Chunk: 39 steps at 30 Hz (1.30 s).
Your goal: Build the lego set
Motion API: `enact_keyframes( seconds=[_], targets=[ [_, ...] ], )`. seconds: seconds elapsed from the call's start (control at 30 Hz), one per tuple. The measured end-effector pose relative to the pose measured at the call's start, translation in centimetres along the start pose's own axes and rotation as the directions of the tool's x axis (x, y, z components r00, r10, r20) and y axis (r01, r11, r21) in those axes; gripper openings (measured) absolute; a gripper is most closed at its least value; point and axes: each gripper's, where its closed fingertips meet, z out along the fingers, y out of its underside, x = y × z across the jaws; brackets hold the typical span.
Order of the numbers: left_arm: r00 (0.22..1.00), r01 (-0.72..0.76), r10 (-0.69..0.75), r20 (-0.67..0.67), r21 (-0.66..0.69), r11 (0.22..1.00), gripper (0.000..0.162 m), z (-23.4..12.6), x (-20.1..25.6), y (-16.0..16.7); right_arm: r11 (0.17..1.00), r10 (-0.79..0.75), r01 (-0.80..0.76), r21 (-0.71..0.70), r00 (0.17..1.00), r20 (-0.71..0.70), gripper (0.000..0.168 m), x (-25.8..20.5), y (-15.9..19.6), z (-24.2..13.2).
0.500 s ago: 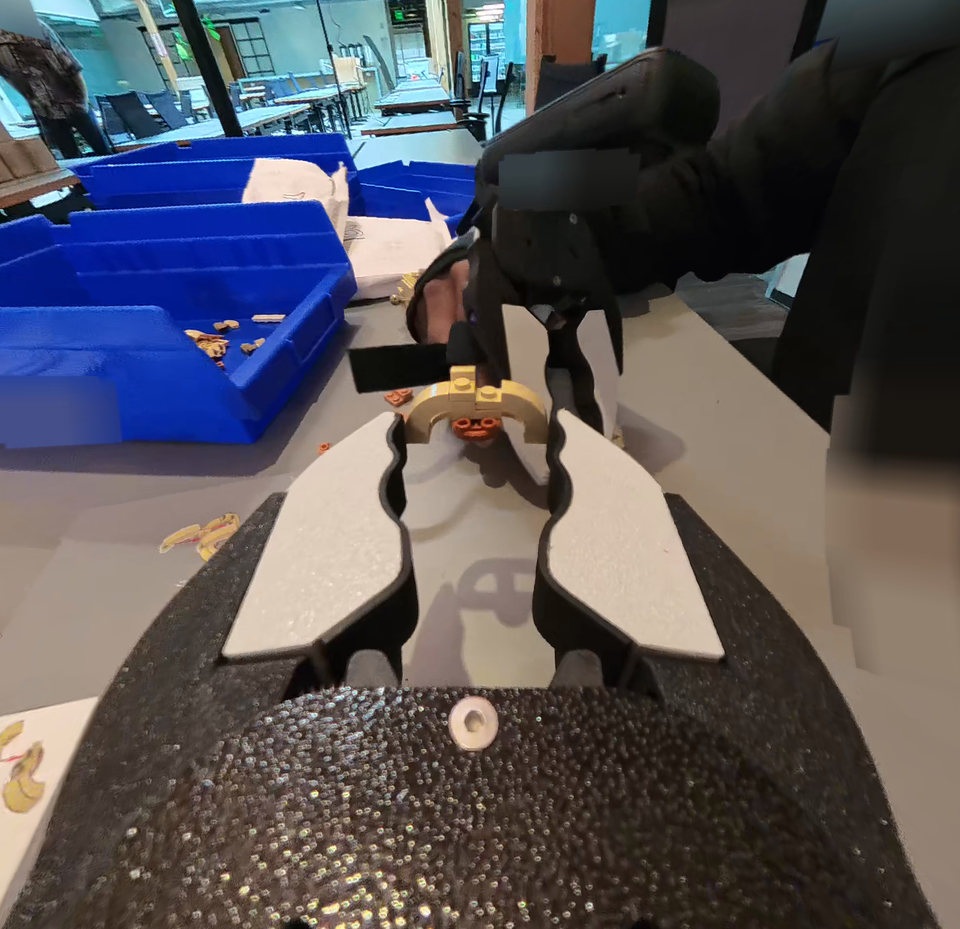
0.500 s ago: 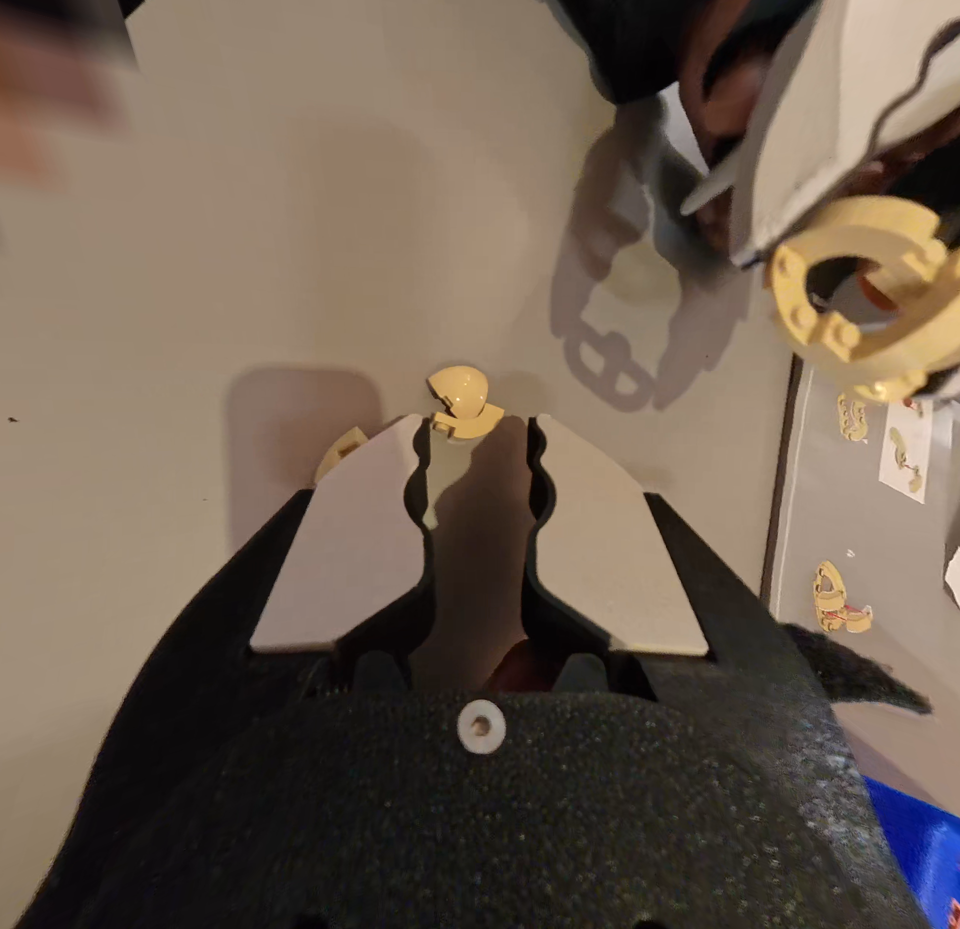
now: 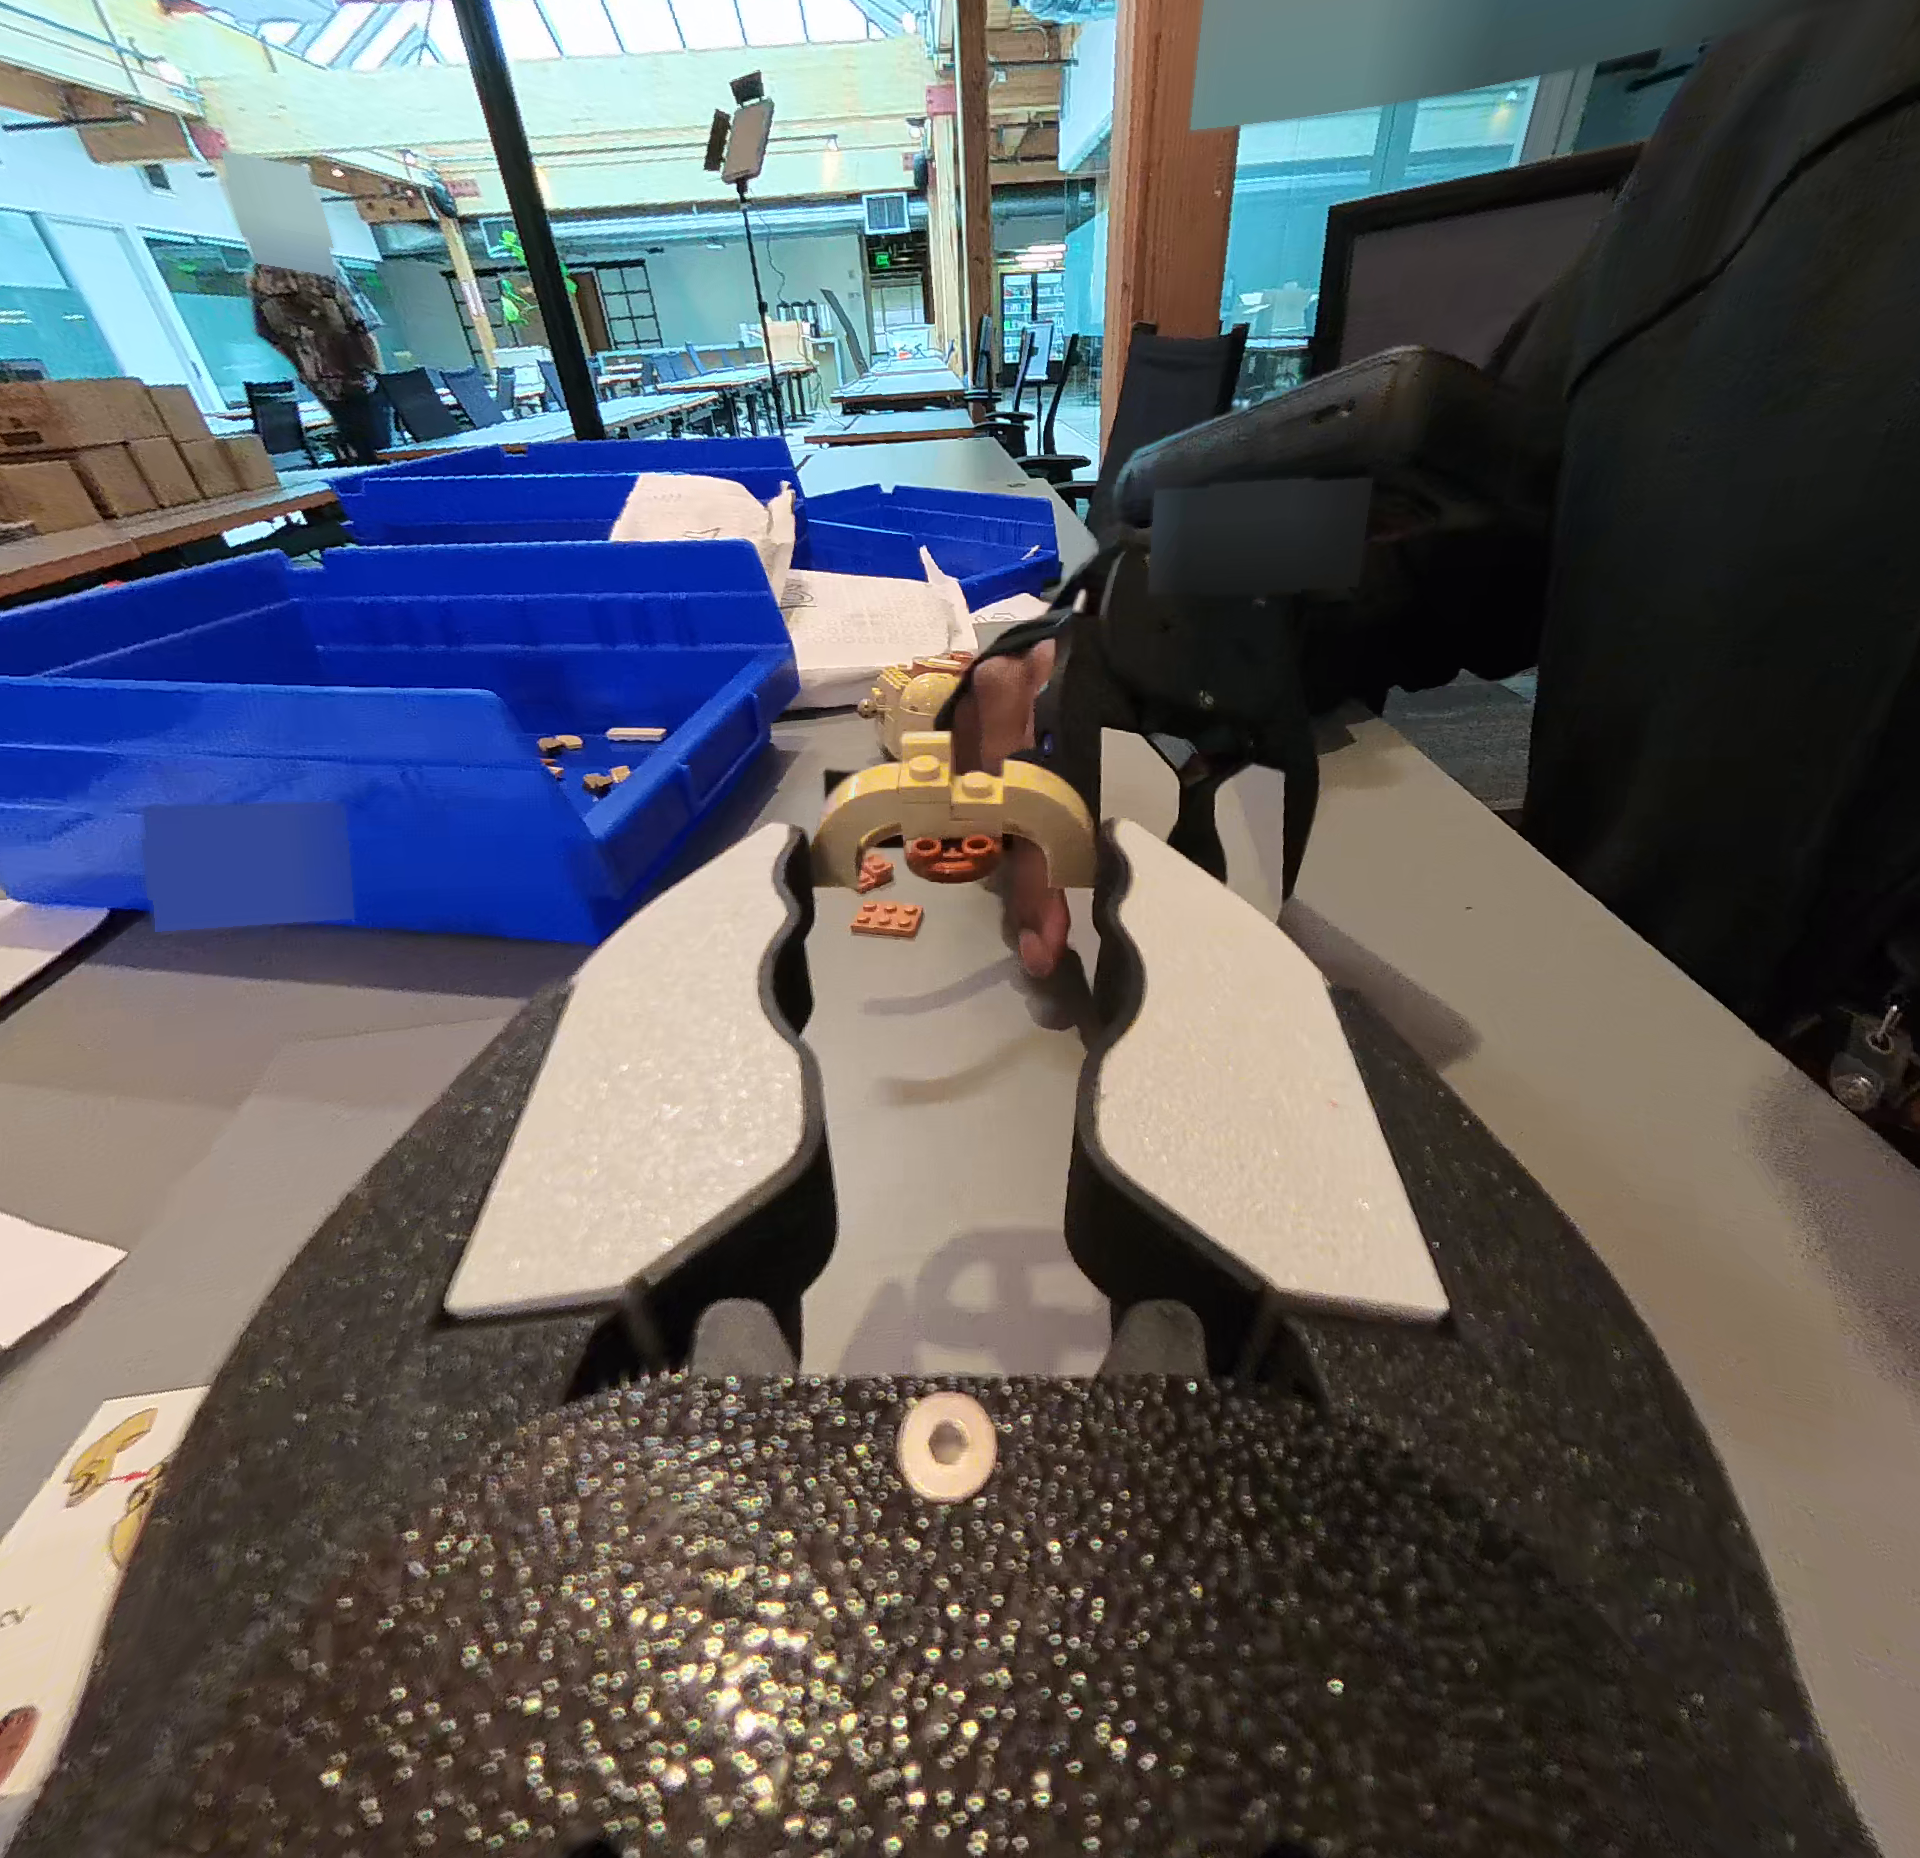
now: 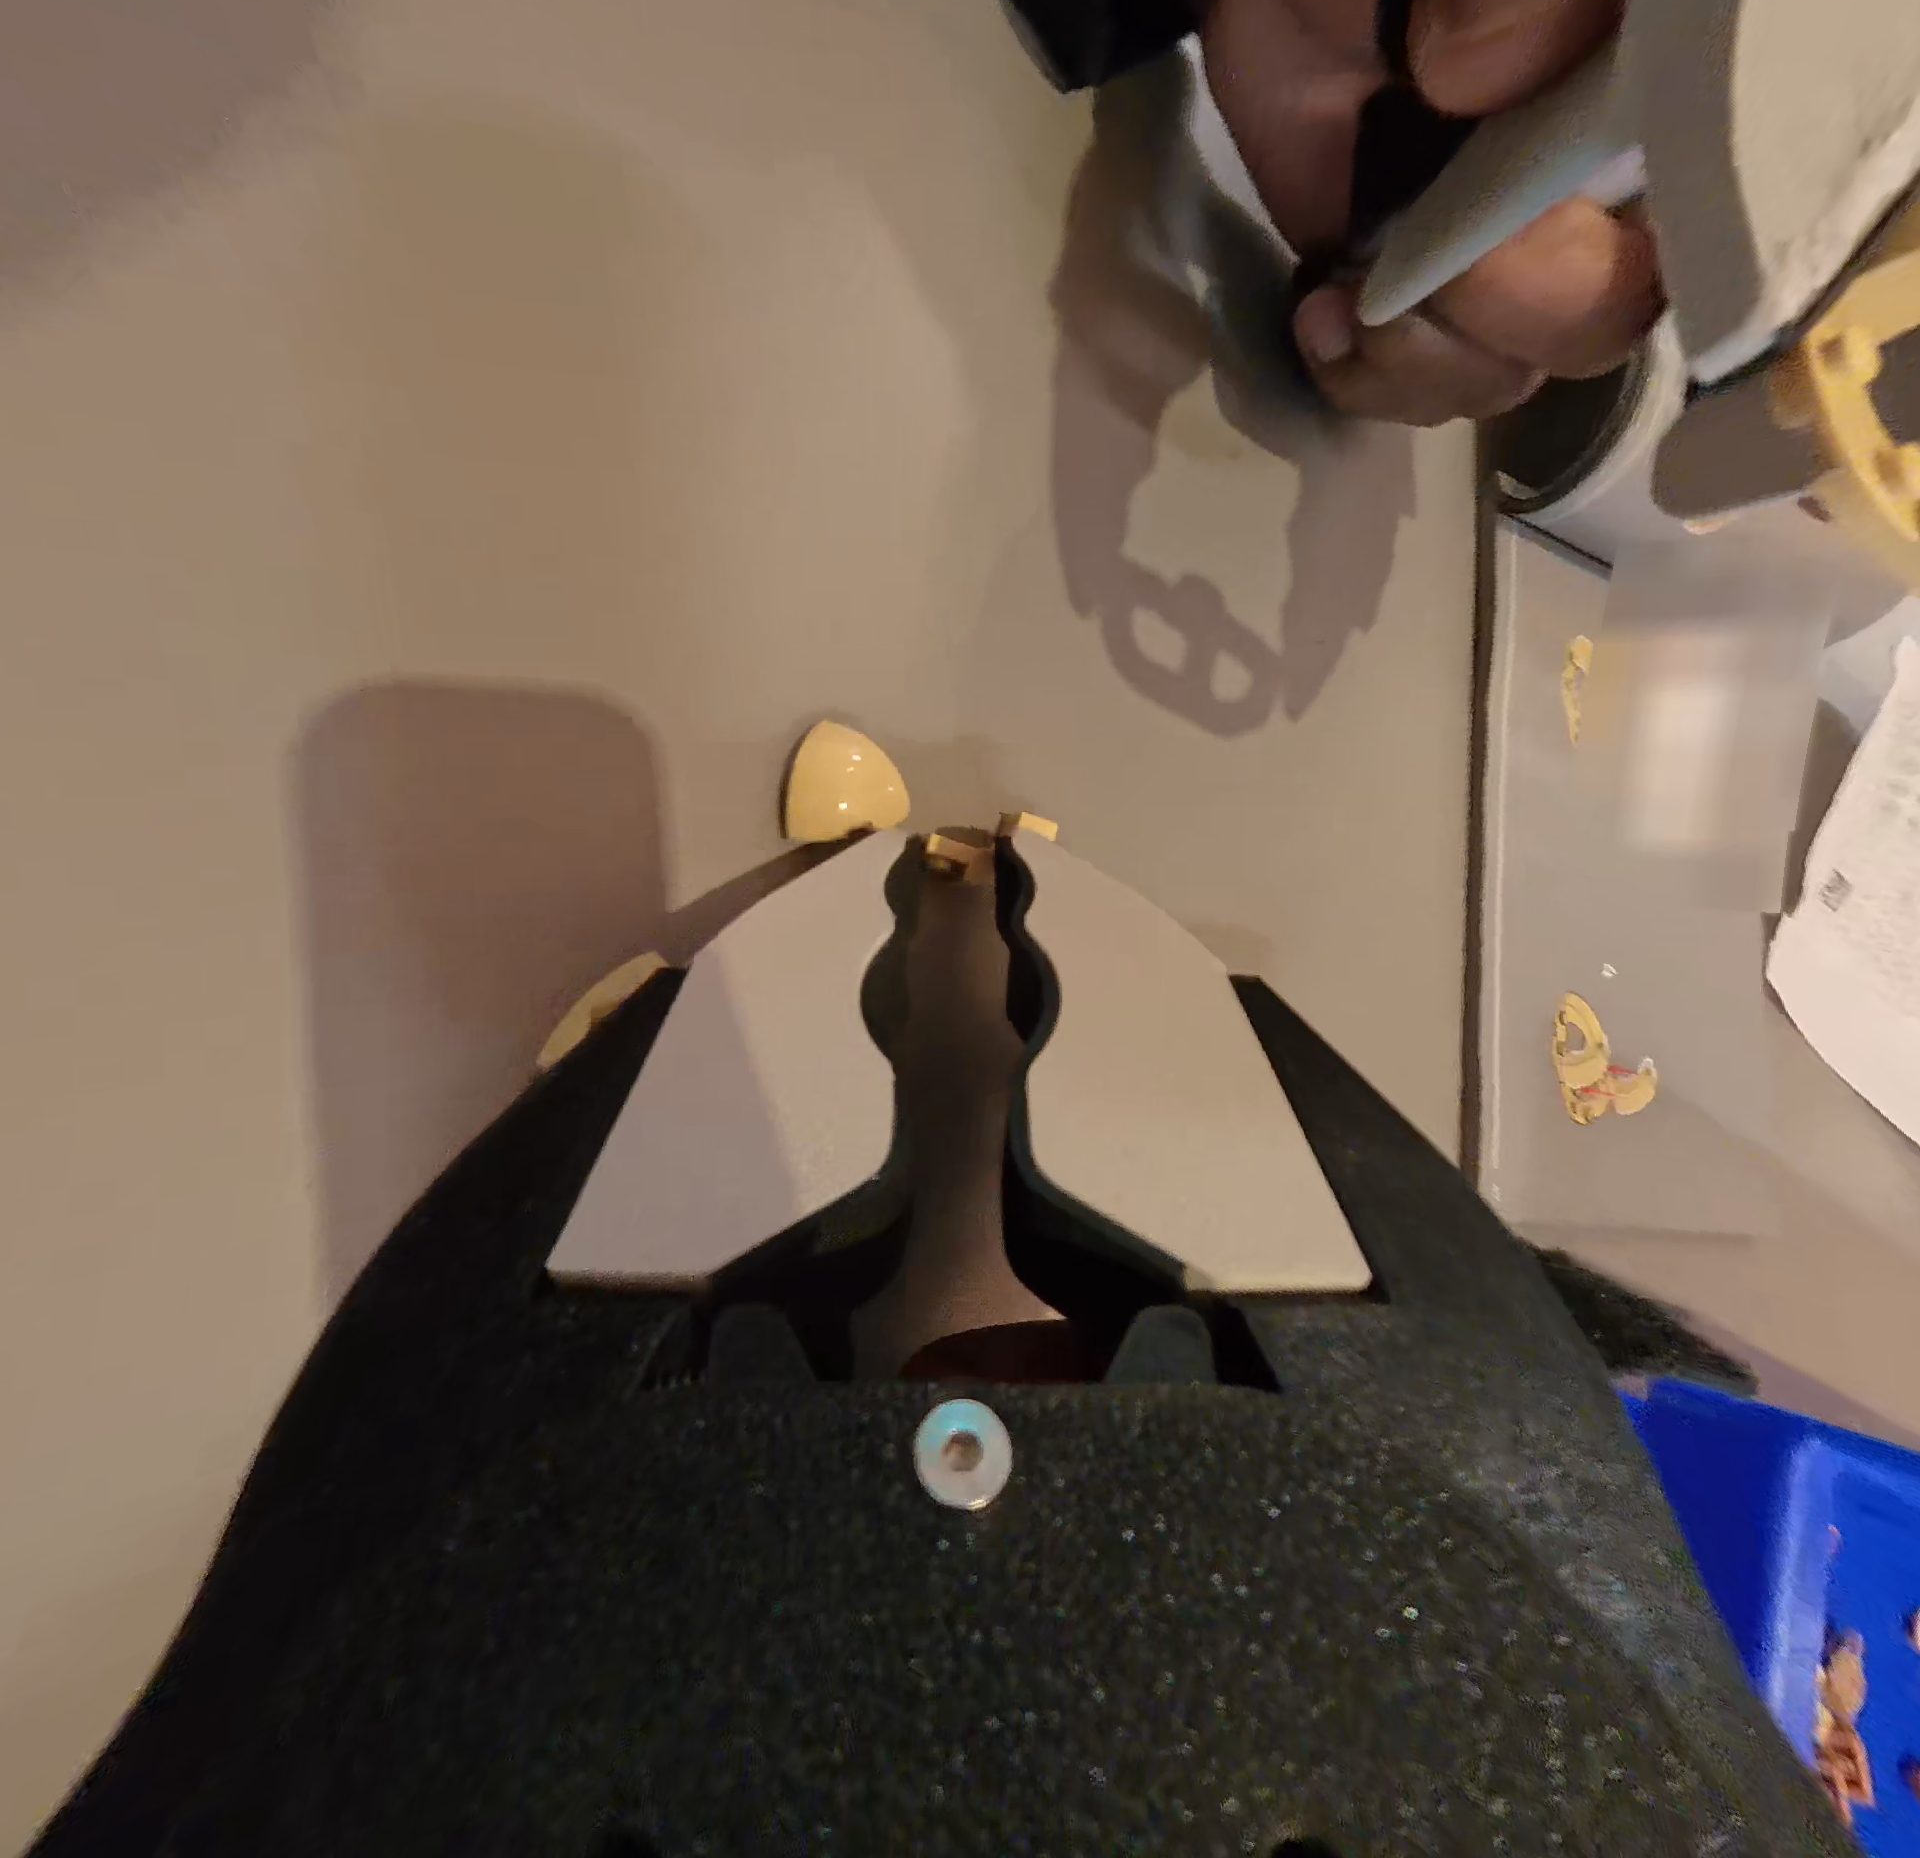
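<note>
Left gripper (image 3: 951, 852) clamps a tan arch assembly (image 3: 951, 806) at its fingertips, lifted off the grey table (image 3: 1455, 977); a reddish-brown round piece (image 3: 951, 854) hangs under the arch. Right gripper (image 4: 961, 852) points down at the table, jaws nearly closed, pinching a small tan piece (image 4: 956, 852) at the tips. A tan dome piece (image 4: 844, 795) lies just beside its left fingertip. A loose orange plate (image 3: 886, 918) sits on the table below the arch. Blue bin (image 3: 416, 769) to the left holds a few brown bits. Instruction sheets (image 4: 1590, 873) lie right of the right gripper. Person's dark sleeve (image 3: 1714, 561) blocks the right side.
</note>
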Motion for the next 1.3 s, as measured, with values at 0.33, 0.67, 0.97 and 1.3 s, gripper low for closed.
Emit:
enact_keyframes(
  seconds=[0.33,0.67,0.97,1.3],
  targets=[
    [0.999,-0.016,0.016,0.046,0.006,1.0,0.051,-0.1,-0.7,-0.1,0.986,0.151,-0.131,0.1,0.962,-0.228,0.0,2.9,-1.0,-1.1],
    [0.971,-0.214,0.233,0.055,-0.24,0.947,0.051,0.3,0.3,3.2,0.988,0.151,-0.132,0.085,0.943,-0.297,0.0,3.8,0.4,-1.3],
    [0.954,-0.275,0.298,0.018,-0.335,0.901,0.051,-0.3,1.4,4.7,0.978,0.181,-0.144,0.152,0.948,-0.263,0.001,3.6,-0.3,-2.0],
    [0.956,-0.284,0.292,-0.031,-0.349,0.893,0.051,-0.1,1.8,5.1,0.989,0.089,-0.067,0.133,0.982,-0.168,0.011,1.9,0.2,-1.7]
  ],
)
